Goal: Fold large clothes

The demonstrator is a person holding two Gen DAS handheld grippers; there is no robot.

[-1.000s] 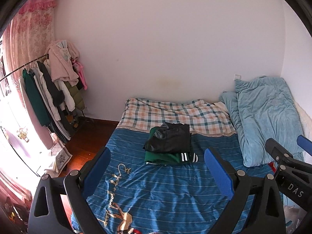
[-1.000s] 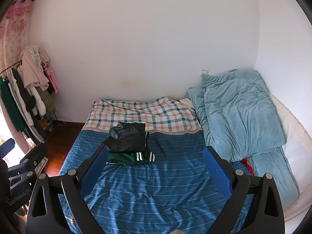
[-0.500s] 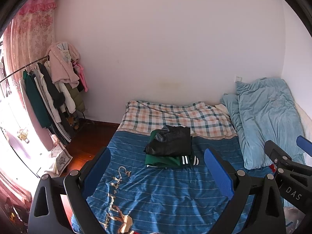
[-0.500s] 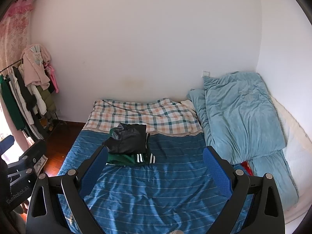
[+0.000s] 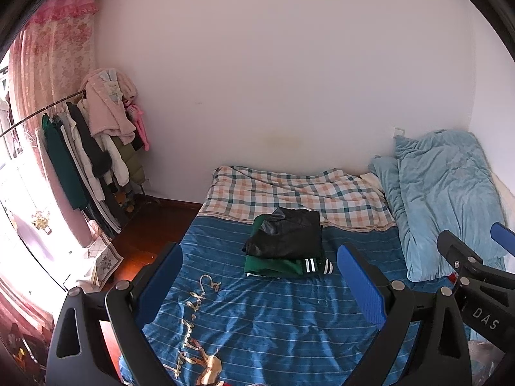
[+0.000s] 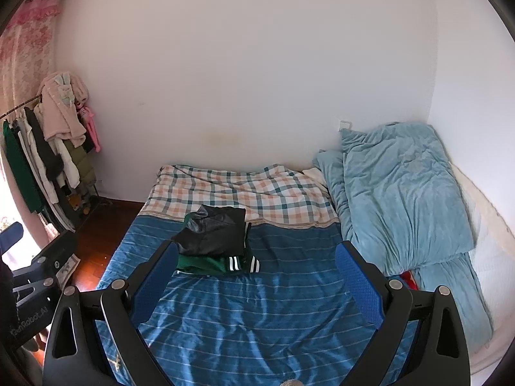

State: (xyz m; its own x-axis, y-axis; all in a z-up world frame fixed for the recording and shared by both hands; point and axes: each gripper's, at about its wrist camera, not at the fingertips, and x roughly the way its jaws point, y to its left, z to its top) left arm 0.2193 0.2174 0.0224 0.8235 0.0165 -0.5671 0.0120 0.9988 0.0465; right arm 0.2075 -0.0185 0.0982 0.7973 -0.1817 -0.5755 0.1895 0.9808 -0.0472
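Observation:
A folded black garment (image 5: 286, 233) lies on top of a folded green garment (image 5: 273, 265) with black-and-white striped cuffs, in the middle of the bed's blue striped cover (image 5: 257, 321). The same stack shows in the right wrist view, black garment (image 6: 214, 234) over green garment (image 6: 206, 263). My left gripper (image 5: 259, 283) is open and empty, held above the bed short of the stack. My right gripper (image 6: 256, 278) is open and empty, also short of the stack. The right gripper's body shows at the right edge of the left wrist view (image 5: 473, 267).
A plaid blanket (image 5: 296, 193) covers the far end of the bed. A light blue duvet (image 6: 402, 193) is piled along the right wall. A clothes rack (image 5: 83, 148) with hanging coats stands at the left by a pink curtain (image 5: 48, 64). Wooden floor (image 5: 151, 228) lies left of the bed.
Both grippers have drawn back and risen slightly, so the stack and bed sit a little lower in both views. The folded clothes have not moved.

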